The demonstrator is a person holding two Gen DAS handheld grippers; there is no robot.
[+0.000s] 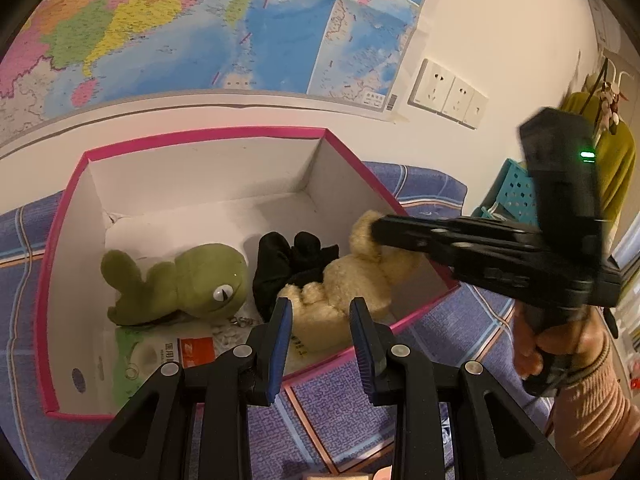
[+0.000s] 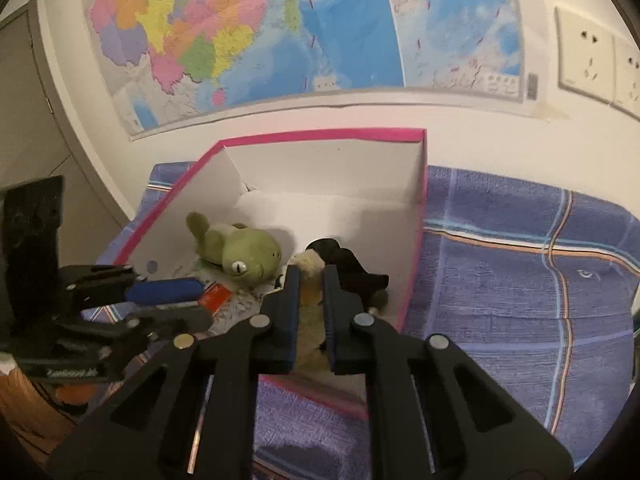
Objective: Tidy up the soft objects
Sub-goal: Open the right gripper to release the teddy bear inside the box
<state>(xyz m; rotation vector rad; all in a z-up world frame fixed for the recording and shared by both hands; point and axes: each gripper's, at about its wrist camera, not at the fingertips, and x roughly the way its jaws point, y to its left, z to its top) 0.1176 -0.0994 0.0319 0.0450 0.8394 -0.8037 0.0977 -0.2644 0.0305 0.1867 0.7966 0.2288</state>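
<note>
At frame centre we see the pink-rimmed box holding a green frog plush, black cloth and cream teddy bear. Right gripper: jaws clamped on the bear. Left gripper: jaws apart, empty.

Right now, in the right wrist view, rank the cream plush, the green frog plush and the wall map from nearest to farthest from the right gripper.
1. Cream plush: between the right gripper's fingers, pinched, inside the pink-rimmed box.
2. Green frog plush: further in, left.
3. Wall map: behind the box.
</note>
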